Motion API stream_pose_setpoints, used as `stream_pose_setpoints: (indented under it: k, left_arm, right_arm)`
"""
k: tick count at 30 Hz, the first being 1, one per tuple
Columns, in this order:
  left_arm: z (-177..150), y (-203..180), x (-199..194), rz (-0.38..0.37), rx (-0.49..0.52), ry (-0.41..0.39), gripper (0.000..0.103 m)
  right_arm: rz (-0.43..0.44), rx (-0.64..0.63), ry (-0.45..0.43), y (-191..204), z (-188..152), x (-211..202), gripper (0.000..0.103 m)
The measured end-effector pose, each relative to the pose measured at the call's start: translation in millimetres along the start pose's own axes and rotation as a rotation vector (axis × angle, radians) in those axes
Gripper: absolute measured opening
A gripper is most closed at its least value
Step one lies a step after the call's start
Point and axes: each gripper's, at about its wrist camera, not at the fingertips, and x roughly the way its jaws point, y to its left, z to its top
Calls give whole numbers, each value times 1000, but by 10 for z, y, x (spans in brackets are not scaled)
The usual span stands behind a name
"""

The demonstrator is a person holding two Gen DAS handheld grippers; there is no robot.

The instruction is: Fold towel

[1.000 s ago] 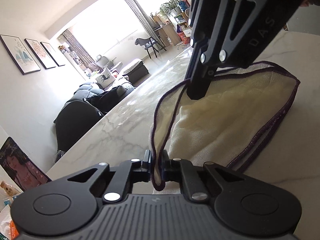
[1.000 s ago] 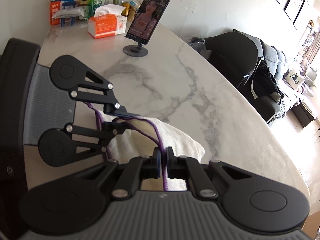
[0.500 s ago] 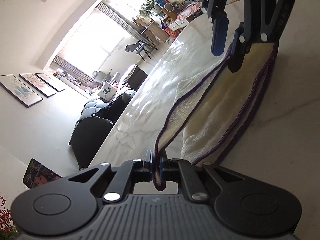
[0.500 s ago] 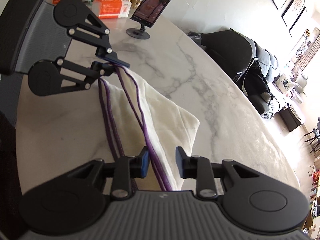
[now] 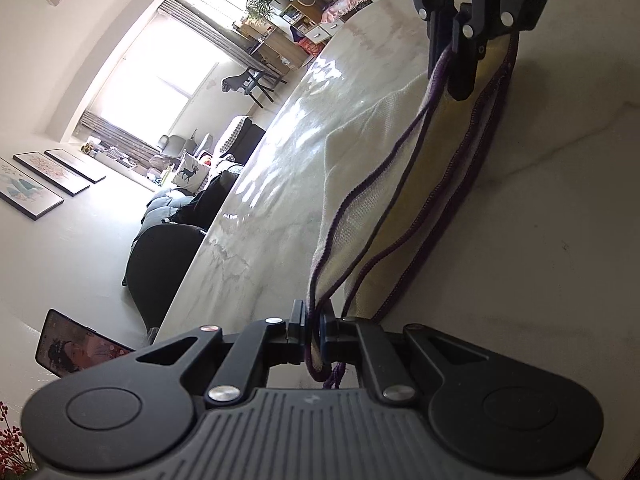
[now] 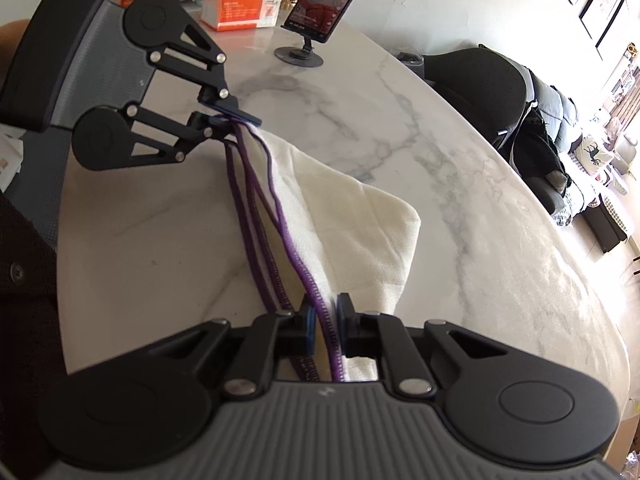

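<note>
Cream woven towel with purple stitched edging [image 6: 352,216] is lying folded on the white grey-veined marble table [image 6: 460,184], its two hemmed ends lifted slightly off the surface by the two tools.

Left black two-finger gripper [image 5: 314,330] is clenching one end of the towel: both pads are pressing on the bunched purple hems, and a small loop of edging is poking out behind the fingers. In the right wrist view the same gripper [image 6: 228,118] is sitting at the far end of the cloth, fingers closed on several purple edges that are fanning out from the pinch.

Right black two-finger gripper [image 6: 325,322] is straddling the other end. Blue-faced pads are standing a little apart, with the purple hem and a strip of cream cloth running between them. Whether the pads are actually pressing the cloth is hard to judge here; a gap is showing on either side of the hem. From the left wrist view this gripper [image 5: 450,62] is appearing at the top, fingers close together around the hem, but the contact is too dark to read.

Between the grippers the towel is sagging onto the table, fold side towards the room.

At the far table end: black phone on a round stand [image 6: 320,12], orange-and-white tissue box [image 6: 240,4]. Beyond the table edge a dark sofa [image 6: 560,128].
</note>
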Motion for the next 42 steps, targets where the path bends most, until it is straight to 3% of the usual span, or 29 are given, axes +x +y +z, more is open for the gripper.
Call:
stream_pose_setpoints:
  k: [8, 12, 20, 32, 34, 35, 37, 42]
  left_arm:
    - [-41, -25, 145, 0, 65, 11, 6]
    - [-61, -35, 192, 13, 92, 14, 7]
    - [-98, -120, 159, 33, 131, 6, 8]
    - [-89, -93, 224, 56, 182, 32, 13]
    - [-113, -78, 203, 76, 190, 38, 29]
    - [-130, -60, 193, 92, 195, 38, 33]
    - [-153, 31, 152, 58, 169, 33, 38]
    - [-200, 506, 60, -136, -80, -11, 39]
  right_arm:
    - [85, 64, -18, -43, 75, -22, 21]
    - [89, 48, -20, 12, 152, 42, 37]
    - [92, 10, -23, 132, 312, 182, 38]
    - [109, -31, -10, 271, 507, 525, 18]
    - [118, -18, 15, 248, 506, 699, 7]
    - [117, -9, 33, 229, 508, 768, 6]
    - [131, 14, 56, 185, 491, 867, 4]
    - [149, 24, 43, 155, 451, 873, 4]
